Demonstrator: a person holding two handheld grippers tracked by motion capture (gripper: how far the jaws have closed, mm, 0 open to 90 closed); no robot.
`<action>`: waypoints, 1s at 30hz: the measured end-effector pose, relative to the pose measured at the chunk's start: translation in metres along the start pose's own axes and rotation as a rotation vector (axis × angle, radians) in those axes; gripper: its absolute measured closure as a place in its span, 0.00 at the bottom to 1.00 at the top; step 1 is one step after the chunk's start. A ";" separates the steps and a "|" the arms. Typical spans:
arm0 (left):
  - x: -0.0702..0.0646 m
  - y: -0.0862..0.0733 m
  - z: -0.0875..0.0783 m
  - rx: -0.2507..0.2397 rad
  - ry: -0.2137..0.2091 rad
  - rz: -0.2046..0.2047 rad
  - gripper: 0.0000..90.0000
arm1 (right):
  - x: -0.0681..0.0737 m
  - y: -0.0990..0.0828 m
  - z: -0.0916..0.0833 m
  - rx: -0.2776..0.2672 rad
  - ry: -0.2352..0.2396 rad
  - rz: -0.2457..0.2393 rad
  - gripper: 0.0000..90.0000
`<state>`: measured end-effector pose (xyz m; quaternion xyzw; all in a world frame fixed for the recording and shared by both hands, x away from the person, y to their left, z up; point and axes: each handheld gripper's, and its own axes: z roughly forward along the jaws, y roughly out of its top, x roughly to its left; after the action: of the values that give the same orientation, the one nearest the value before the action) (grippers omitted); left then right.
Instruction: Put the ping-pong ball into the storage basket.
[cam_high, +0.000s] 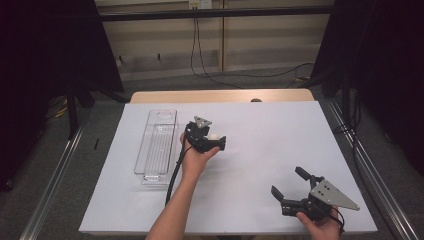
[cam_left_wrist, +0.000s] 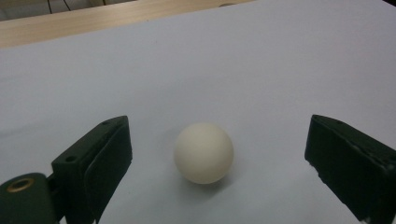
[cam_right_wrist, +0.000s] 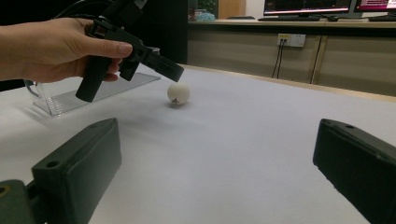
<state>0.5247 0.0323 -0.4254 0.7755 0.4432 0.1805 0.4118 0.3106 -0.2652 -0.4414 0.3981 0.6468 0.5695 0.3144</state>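
One white ball (cam_left_wrist: 204, 152) is seen on the white surface (cam_high: 260, 145), between the wide-apart jaws of the left tongs (cam_high: 218, 141), untouched. At 5 o'clock, the right tongs (cam_high: 290, 185) are spread too, holding nothing.

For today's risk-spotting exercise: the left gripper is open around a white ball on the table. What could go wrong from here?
1. The ball lies free on the smooth white sheet between the left gripper's open jaws; an uneven close might nudge it so it rolls away.
2. Round and smooth, it may squirt out if pinched off-centre.
3. The clear tray lies beside that hand; a swing could knock it.
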 end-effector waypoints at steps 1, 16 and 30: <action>0.000 0.000 0.001 -0.005 0.001 -0.005 0.10 | 0.000 0.000 0.000 -0.001 -0.003 0.003 0.01; 0.008 -0.001 0.002 0.020 0.023 0.011 0.20 | 0.000 0.000 0.000 0.005 0.002 -0.001 0.01; 0.009 -0.003 0.007 0.042 0.004 0.003 0.31 | 0.000 0.000 0.001 0.003 -0.004 0.002 0.01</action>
<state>0.5326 0.0370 -0.4324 0.7841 0.4466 0.1734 0.3945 0.3112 -0.2647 -0.4415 0.4002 0.6468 0.5680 0.3144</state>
